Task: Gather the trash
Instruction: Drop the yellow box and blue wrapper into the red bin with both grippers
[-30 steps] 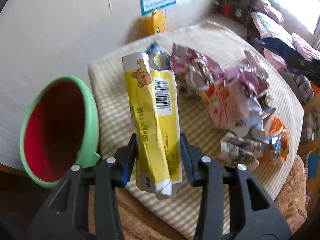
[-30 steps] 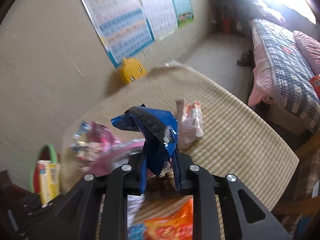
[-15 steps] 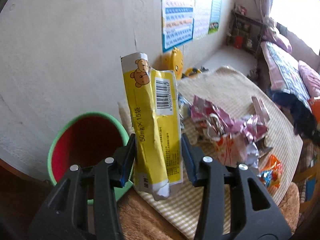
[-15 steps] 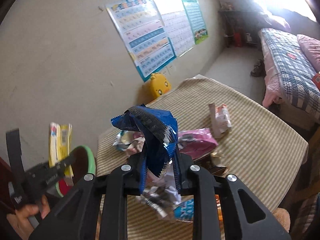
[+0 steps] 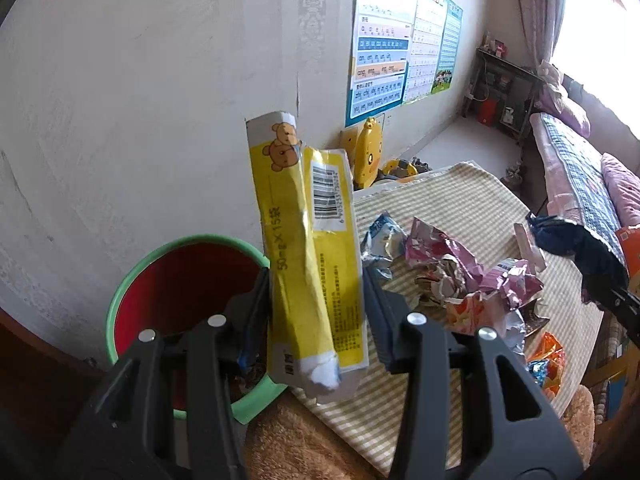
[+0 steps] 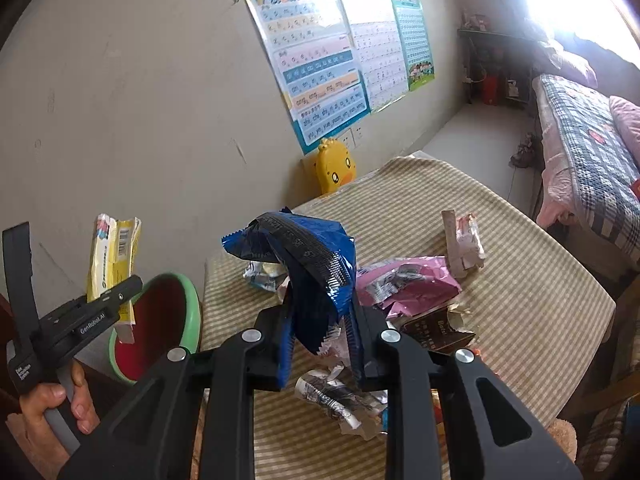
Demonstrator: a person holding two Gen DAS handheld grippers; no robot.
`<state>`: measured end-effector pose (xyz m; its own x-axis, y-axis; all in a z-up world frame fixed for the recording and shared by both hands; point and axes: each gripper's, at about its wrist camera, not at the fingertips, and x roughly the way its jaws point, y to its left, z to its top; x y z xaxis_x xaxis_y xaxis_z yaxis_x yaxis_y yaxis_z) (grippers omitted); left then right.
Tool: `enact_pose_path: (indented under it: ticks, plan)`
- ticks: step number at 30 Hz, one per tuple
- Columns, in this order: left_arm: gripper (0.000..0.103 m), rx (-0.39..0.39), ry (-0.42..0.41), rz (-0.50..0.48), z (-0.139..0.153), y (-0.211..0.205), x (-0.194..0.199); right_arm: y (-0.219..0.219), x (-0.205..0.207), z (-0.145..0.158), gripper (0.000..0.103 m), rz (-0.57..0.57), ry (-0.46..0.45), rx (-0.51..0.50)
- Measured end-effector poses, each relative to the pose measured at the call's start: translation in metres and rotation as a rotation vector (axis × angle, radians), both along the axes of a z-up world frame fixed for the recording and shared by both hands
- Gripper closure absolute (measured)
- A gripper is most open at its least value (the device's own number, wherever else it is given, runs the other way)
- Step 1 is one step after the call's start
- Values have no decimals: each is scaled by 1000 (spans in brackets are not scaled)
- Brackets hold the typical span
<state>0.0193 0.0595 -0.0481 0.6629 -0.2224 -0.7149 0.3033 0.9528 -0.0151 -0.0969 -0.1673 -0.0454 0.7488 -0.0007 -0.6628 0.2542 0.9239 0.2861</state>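
My left gripper (image 5: 316, 312) is shut on a flattened yellow box (image 5: 308, 248) with bear pictures and a barcode, held upright just right of the green bin with a red inside (image 5: 176, 292). In the right wrist view the same box (image 6: 114, 252) hangs over the bin (image 6: 168, 320). My right gripper (image 6: 320, 344) is shut on a crumpled blue wrapper (image 6: 312, 252) above the striped tablecloth (image 6: 520, 300). Loose trash lies on the cloth: a pink wrapper (image 6: 404, 280), a brown wrapper (image 6: 432, 332), crumpled paper (image 6: 336, 400).
A yellow duck toy (image 6: 334, 164) stands against the wall at the table's far edge. Posters (image 6: 320, 60) hang on the wall. A bed with a plaid cover (image 6: 584, 140) is at the right. An orange wrapper (image 5: 548, 364) lies near the table's near edge.
My left gripper has swung left and up with the yellow box, from over the tablecloth to beside the bin. My right gripper has lifted and pulled back with the blue wrapper.
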Motion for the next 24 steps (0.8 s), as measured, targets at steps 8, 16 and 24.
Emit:
enact_pose_path:
  ticks: [8, 16, 24]
  plan:
    - [60, 0, 52, 63, -25, 32, 13, 27, 21, -13, 82, 75, 64, -22]
    - [60, 25, 88, 157, -46, 73, 25, 67, 62, -25, 82, 202, 94, -16]
    - [60, 48, 170, 260, -75, 117, 35, 111, 114, -39, 82, 308, 136, 70]
